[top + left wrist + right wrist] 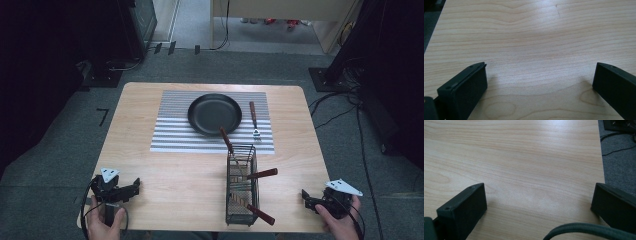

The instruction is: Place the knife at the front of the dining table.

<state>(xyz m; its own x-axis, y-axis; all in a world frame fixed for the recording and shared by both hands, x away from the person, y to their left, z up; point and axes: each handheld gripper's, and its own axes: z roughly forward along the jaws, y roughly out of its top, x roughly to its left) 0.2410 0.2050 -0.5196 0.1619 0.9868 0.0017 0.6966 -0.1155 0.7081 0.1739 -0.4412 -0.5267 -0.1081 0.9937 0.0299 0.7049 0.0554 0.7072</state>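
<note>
A black pan (214,114) rests on a striped mat (170,131) at the table's far middle, its wooden handle pointing toward me. A wood-handled fork (254,120) lies on the mat to the pan's right. A wire basket (241,184) near the front holds several wood-handled utensils (261,174). My left gripper (120,189) sits at the front left corner, open, with bare wood between its jaws (540,75). At the front right corner my right gripper (314,199) is open too, nothing between its jaws (539,195).
The wooden table (150,175) has its right edge close to my right gripper, with grey carpet and cables (616,147) beyond. Dark equipment stands on the floor at both sides (350,65).
</note>
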